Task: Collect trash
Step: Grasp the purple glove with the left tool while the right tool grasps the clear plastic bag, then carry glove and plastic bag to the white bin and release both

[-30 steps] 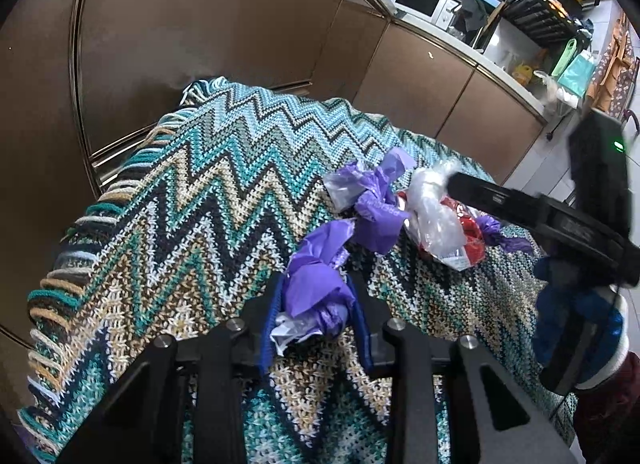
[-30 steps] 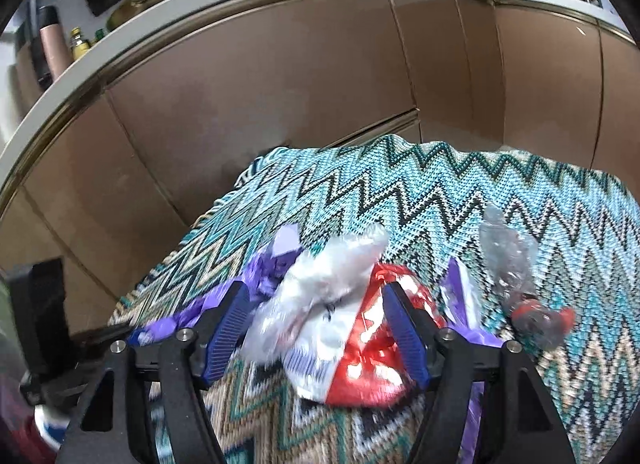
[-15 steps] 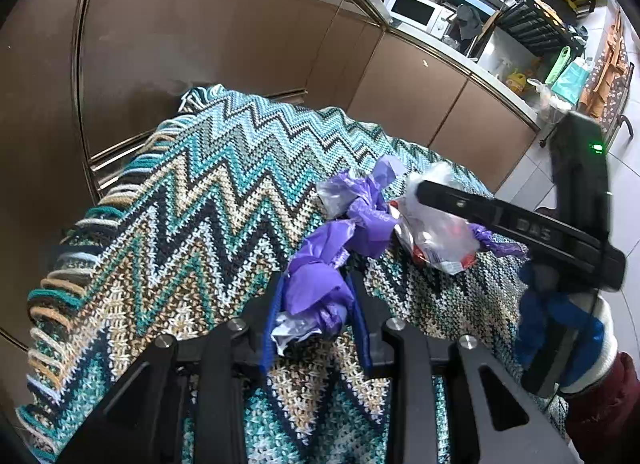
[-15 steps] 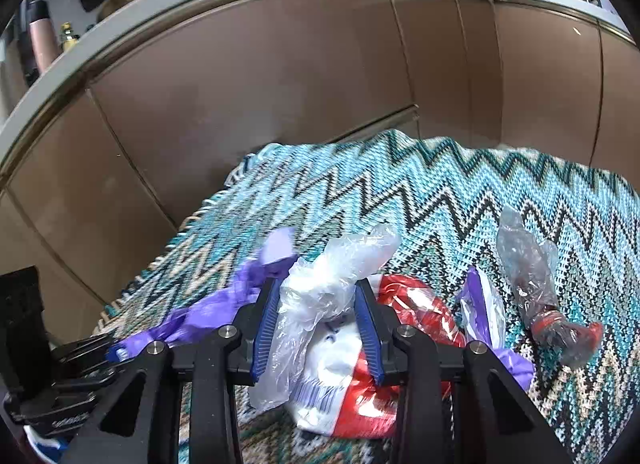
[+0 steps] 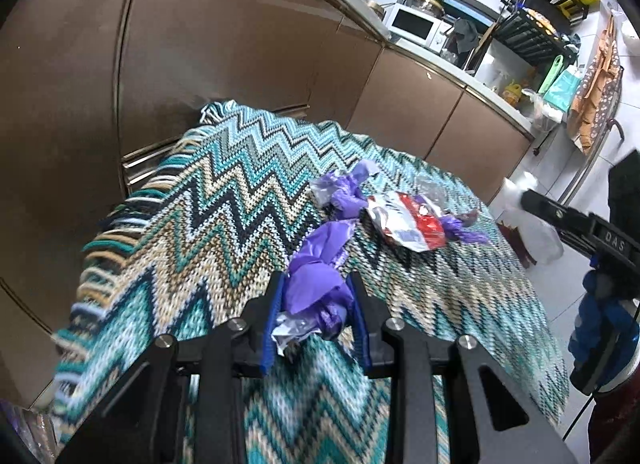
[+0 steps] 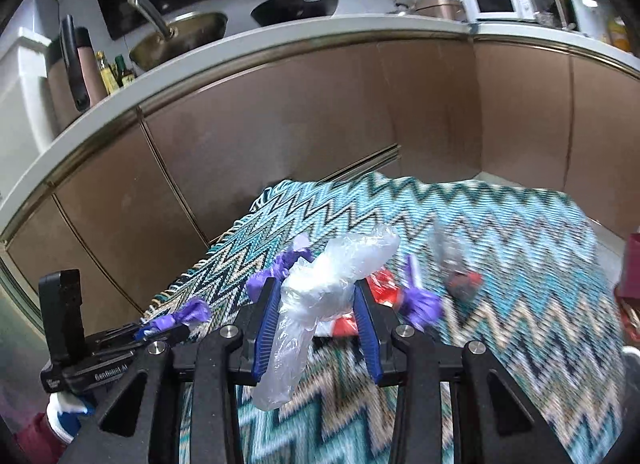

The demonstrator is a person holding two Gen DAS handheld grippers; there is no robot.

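A: Between the blue pads of our left gripper we pinch a crumpled purple wrapper, its tail trailing toward the zigzag blanket. Our right gripper has just been closing and now clamps a clear plastic bag, loose end dangling below.

B: Risks?

A: Both grips are on thin, slippery film. A jerk could let the bag slide out, or the trailing tail could snag the knit.

B: What's left out there?

A: A red-and-white wrapper, more purple scraps, a clear scrap with a dark red end.

B: Unclear?

A: That last piece is blurred. We see no bin, and our hands are mostly cut off.
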